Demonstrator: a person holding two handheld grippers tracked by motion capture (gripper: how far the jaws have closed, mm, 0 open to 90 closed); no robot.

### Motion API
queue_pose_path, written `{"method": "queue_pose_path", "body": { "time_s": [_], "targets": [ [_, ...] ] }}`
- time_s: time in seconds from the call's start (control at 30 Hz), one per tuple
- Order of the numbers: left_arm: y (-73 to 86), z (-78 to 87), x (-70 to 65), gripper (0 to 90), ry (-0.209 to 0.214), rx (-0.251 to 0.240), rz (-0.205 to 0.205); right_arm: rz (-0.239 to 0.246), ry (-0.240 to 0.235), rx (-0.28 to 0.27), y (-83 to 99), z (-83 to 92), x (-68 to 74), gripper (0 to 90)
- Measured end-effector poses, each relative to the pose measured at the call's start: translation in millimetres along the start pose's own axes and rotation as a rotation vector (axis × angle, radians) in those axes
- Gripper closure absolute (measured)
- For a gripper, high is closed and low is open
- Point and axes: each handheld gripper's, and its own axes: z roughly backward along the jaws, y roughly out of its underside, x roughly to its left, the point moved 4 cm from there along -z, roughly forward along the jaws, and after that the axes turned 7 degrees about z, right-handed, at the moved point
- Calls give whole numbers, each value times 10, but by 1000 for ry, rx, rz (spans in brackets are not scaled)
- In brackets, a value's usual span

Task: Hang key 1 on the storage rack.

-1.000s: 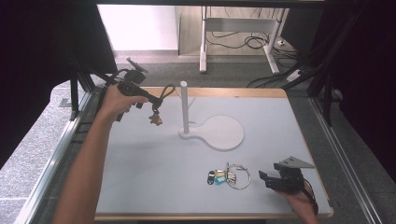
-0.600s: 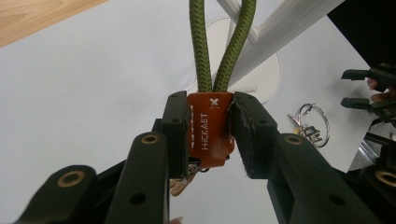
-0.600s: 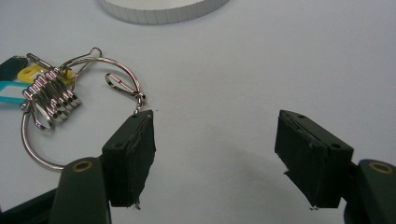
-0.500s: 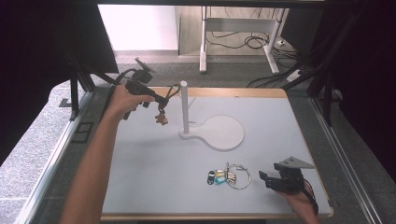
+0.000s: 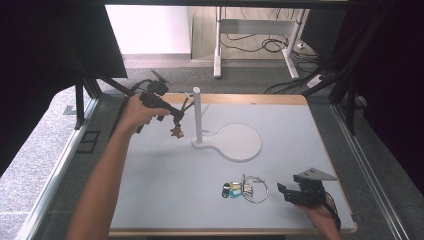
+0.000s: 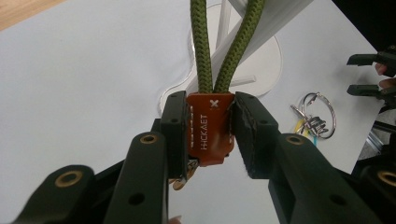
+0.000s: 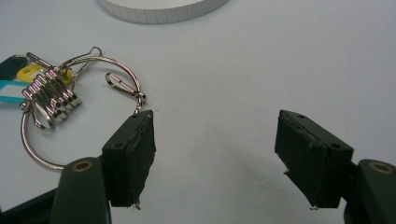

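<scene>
A keychain made of a green cord loop and a brown leather tag hangs in my left gripper, which is shut on the tag; its jaws have just been opening a little with the tag still between them. In the high view this left gripper hovers just left of the white post, a small brown charm dangling below it. My right gripper rests open on the table with nothing between its pads. A metal key ring with coloured tags lies just left of it.
The post stands on a white keyhole-shaped base in the middle of the grey mat. The key ring lies near the front, left of the right gripper. A wooden table edge runs along the back.
My left hand has carried the keychain rightward and lower, closer to the white post. The right hand and the key ring have stayed put.
</scene>
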Motion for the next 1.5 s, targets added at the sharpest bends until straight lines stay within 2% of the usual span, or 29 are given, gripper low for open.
{"method": "queue_pose_path", "body": {
  "time_s": [0.03,0.13,0.2,0.3,0.43,0.6,0.9,1.07,1.1,1.13,1.23,1.33,1.43,1.5],
  "targets": [
    [0,0,0,662,0,0,0,0,0,0,0,0,0,289],
    [43,-50,-17,608,-46,13,-21,0,0,-2,-2,6,1,289],
    [79,-49,-41,586,-47,-2,-33,8,0,-19,-14,28,7,289],
    [142,-15,-85,534,-88,-23,-60,17,1,-36,-31,48,4,288],
    [239,42,-169,474,-107,-51,-94,27,-9,-39,-33,44,17,280],
    [437,66,-280,433,-97,-53,-129,46,-22,-48,-44,49,52,273],
    [930,46,-476,419,-89,-89,-160,72,-41,-77,-80,90,96,274],
    [1209,-17,-536,409,-98,-109,-152,85,-46,-77,-84,86,117,274],
    [1209,-17,-536,409,-98,-109,-152,84,-47,-78,-84,87,121,274],
    [1315,-44,-535,406,-95,-111,-146,83,-48,-80,-86,87,120,278],
    [1463,-81,-559,399,-93,-107,-142,71,-60,-82,-93,94,125,285],
    [1571,-120,-569,399,-111,-102,-145,63,-64,-85,-97,100,120,289],
    [1632,-141,-571,401,-109,-103,-140,60,-63,-86,-98,103,115,289],
    [1708,-156,-586,402,-86,-112,-139,56,-76,-94,-130,136,142,289]
  ]
}}
